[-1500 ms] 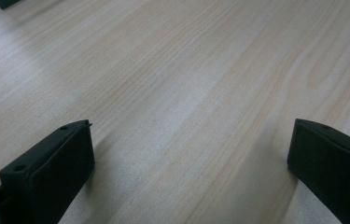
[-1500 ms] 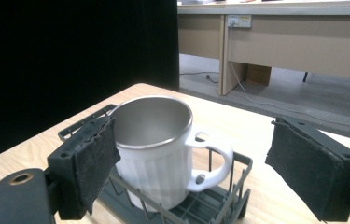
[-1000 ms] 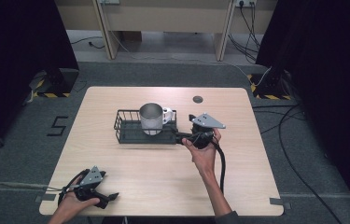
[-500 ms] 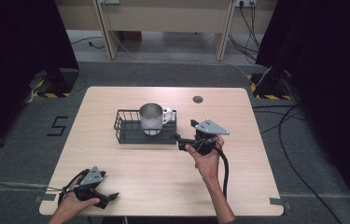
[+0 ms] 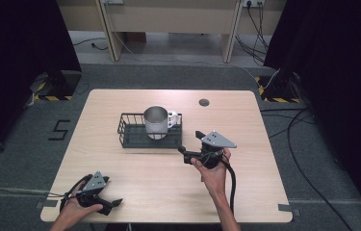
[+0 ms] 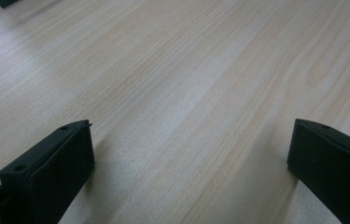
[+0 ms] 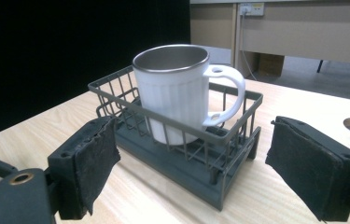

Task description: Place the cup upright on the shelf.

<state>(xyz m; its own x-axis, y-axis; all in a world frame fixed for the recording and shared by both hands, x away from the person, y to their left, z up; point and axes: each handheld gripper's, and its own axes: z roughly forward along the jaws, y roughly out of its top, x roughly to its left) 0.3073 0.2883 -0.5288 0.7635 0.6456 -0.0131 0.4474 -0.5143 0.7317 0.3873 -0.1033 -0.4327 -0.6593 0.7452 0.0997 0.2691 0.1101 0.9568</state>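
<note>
Your right claw (image 5: 184,154) has backed off the basket (image 5: 129,138), wide and empty. Keep clear of the mug (image 5: 156,124). Left claw (image 5: 112,206) rests wide on the counter (image 5: 264,192).

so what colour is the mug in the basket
White ribbed outside with a bare metal inside; the mug shows best in the right gripper view.

A light wood-grain table (image 5: 274,192) carries a dark wire basket (image 5: 131,136) just toward 11 o'clock of its centre. A round cable hole (image 5: 204,102) sits near the far edge at 1 o'clock.
</note>
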